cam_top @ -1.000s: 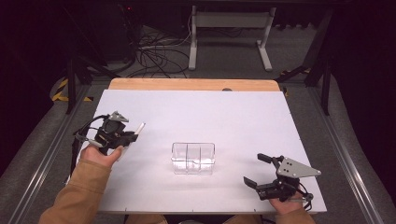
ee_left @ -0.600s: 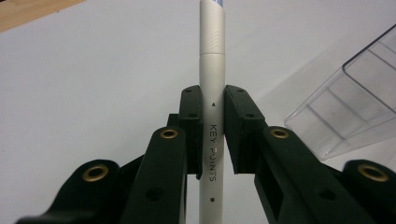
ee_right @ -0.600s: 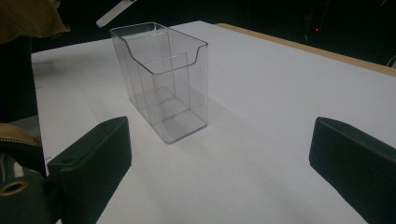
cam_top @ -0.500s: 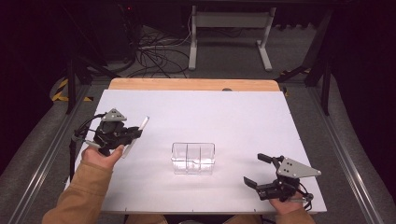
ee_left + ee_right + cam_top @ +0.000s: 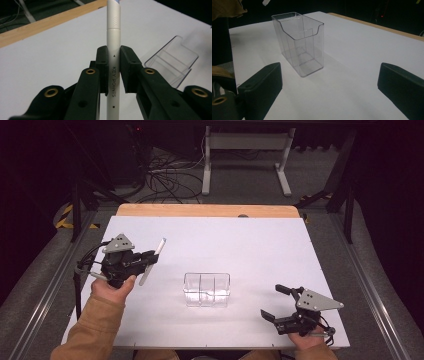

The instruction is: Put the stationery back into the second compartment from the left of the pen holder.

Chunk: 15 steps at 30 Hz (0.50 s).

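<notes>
Left hand-held gripper is clamped on a white pen, long axis toward one o'clock. The clear holder stands mid-bench, at four o'clock from it, nearer this hand. Right hand-held gripper rests wide open, empty.

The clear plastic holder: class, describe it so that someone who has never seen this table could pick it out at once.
Start at the white table with a wooden strip along its far edge. Near its middle, between the two grippers, stands the clear plastic holder, touching neither. It is see-through, divided into compartments and empty, unlike the white pen held in the left gripper.
</notes>
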### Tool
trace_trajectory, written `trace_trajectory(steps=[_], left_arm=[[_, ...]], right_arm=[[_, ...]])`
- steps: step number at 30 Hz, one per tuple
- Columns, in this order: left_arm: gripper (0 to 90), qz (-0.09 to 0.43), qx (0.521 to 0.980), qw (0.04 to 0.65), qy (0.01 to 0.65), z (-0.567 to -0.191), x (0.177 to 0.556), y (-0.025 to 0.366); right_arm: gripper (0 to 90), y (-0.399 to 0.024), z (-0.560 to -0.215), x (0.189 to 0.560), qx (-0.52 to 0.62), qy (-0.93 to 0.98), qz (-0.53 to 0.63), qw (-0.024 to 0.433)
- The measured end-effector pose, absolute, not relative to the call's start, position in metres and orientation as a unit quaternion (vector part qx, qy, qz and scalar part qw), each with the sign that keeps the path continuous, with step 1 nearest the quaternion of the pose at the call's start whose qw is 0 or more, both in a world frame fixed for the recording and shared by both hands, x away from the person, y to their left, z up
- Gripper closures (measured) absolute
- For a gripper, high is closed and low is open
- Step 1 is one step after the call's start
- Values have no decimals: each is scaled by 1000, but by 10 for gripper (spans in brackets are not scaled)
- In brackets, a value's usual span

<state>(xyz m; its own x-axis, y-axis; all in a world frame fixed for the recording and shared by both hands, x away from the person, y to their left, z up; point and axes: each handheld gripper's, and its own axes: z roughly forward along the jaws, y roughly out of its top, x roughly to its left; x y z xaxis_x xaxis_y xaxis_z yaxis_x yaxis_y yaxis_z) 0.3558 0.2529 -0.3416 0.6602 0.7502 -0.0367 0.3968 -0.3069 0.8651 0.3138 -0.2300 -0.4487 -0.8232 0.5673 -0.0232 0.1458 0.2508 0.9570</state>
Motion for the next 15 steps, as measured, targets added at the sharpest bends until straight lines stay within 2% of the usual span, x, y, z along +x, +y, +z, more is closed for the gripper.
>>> trace_trajectory(steps=[15], left_arm=[[784,167,761,545,311,-330,344,223]], right_arm=[[62,-230,-449,314,231,769,567,185]])
